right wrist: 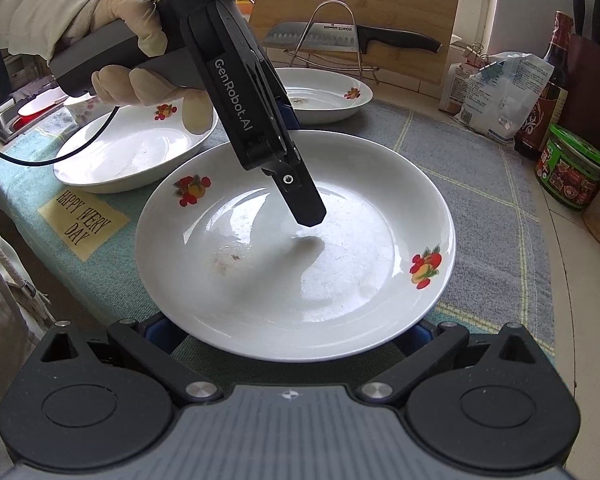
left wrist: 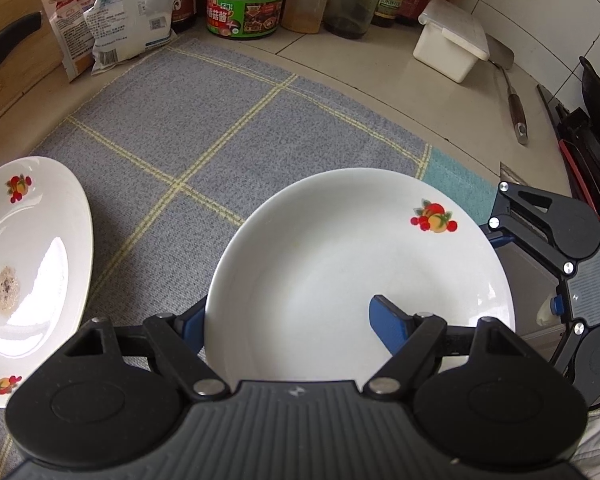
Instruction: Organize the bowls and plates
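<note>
A white plate with fruit prints (left wrist: 340, 256) (right wrist: 260, 280) lies on the grey-blue checked mat (left wrist: 204, 128). My left gripper (left wrist: 288, 312) is open and straddles the plate's rim, with one blue finger (left wrist: 388, 320) inside the plate and the other finger (left wrist: 192, 320) outside it. In the right wrist view the inner finger (right wrist: 304, 200) hovers just over the plate's middle. My right gripper (right wrist: 290, 336) is open at the plate's opposite rim, its tips tucked under the edge. Two more fruit-print plates (right wrist: 132, 152) (right wrist: 328, 96) sit nearby; the latter plate (left wrist: 32, 240) holds a food stain.
Jars, bottles and clipped bags (left wrist: 240, 4) line the back wall, with a white lidded box (left wrist: 452, 48) and a spatula (left wrist: 514, 96) beside them. A knife on a wire rack (right wrist: 352, 34) leans on a wooden board. A small flowered bowl (right wrist: 82, 106) stands near the sink (right wrist: 0, 124).
</note>
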The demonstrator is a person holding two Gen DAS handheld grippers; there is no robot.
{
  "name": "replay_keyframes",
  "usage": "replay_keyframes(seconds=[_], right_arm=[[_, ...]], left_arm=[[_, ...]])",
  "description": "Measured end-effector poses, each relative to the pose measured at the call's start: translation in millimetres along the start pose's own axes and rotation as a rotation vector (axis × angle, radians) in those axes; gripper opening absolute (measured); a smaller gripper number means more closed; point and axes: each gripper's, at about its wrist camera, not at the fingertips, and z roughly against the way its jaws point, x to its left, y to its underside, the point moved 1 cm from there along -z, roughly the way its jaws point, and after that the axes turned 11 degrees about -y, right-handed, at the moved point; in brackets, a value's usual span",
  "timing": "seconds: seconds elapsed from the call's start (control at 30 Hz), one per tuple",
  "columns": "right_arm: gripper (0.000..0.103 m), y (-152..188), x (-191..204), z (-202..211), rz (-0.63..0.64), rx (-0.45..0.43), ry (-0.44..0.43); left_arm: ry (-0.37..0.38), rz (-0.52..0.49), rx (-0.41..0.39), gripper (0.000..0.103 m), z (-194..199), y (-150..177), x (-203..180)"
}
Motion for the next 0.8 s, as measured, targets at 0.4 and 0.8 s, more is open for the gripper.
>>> replay_keyframes(seconds=[0.4, 0.8], right_arm=[[0.103, -11, -37, 8, 0.038, 0.004, -0.013], [0.103, -21, -82, 7, 0.054, -0.009, -0.026]], left_arm=[[-0.016, 0.027, -0.025, 0.080, -3, -36, 5], [-0.035, 0.055, -0.046, 0.080, -20, -80, 17]])
